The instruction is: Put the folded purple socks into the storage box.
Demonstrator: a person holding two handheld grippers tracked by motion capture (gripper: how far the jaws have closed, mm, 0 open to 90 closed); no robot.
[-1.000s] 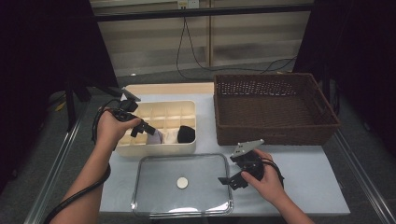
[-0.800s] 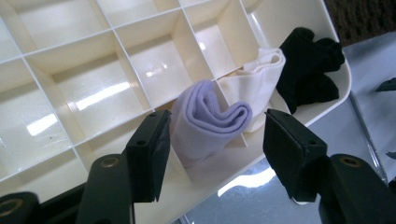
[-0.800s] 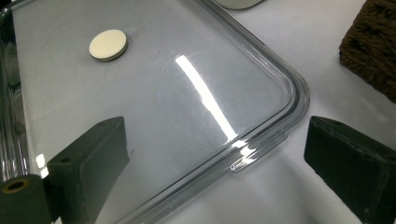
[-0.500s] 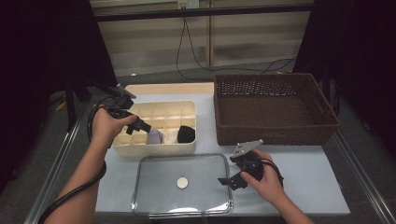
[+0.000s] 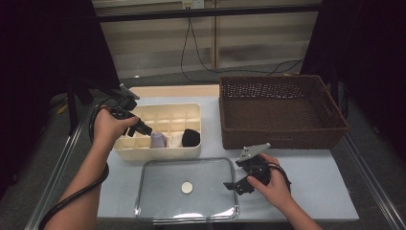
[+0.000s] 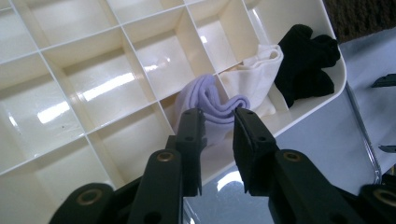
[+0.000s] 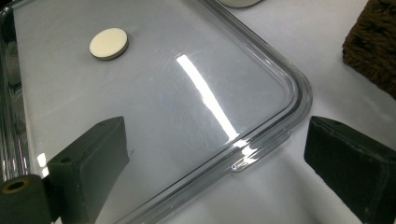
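pale table (image 5: 306, 189), dark room

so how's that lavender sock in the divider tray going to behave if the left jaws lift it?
Probably floppy: the lavender sock lies folded in soft curves, so its ends would likely droop. Looks light, so the cream tray should stay put. It may brush the white sock crowded against it. The left gripper has just been closing, nothing between the jaws yet.

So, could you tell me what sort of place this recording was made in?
Probably a lab or studio bench set up for recordings: a small white table ringed by dark curtains, cables hanging from a wall socket, and a staged compartment organiser and wicker basket.
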